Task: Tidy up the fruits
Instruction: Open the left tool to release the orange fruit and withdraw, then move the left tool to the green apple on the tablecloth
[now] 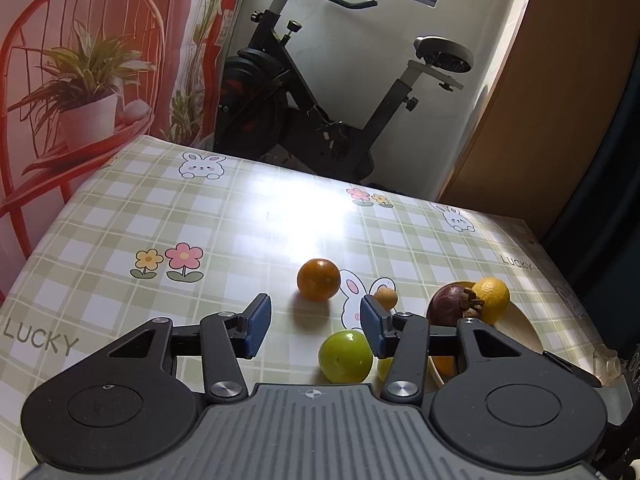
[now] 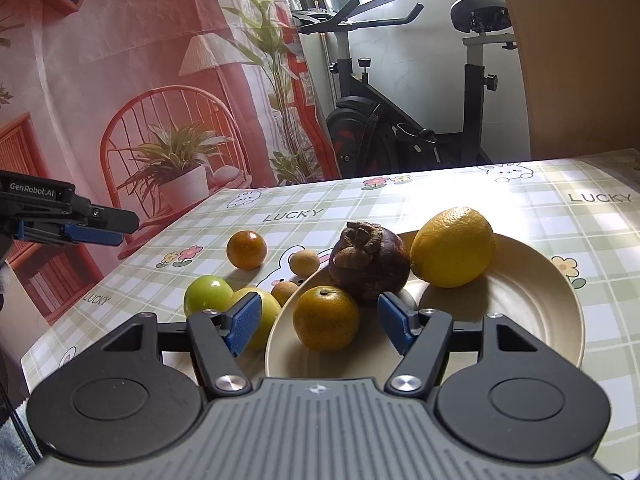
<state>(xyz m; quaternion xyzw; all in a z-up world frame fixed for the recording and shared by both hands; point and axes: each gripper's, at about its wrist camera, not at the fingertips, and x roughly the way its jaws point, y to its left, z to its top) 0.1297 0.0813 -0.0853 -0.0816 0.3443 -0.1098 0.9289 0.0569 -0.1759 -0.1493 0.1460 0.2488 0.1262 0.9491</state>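
Both grippers hovered wide open, holding nothing, over scattered fruit.
Right gripper point(image 2: 320, 322) straddled the small orange citrus point(image 2: 326, 318) on the round cream plate point(image 2: 532, 312); left gripper point(image 1: 316, 326) hung above the shiny green round fruit point(image 1: 345, 356), which lay on the checked tablecloth point(image 1: 160, 216) beside the plate.

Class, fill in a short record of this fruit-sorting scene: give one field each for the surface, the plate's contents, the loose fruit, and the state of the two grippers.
surface: table under a green checked cloth with rabbits and flowers
on plate: lemon, mangosteen, small orange
loose on cloth: orange, two green fruits, two small tan fruits
left gripper: open, empty, above the cloth
right gripper: open, empty, at the plate's near side
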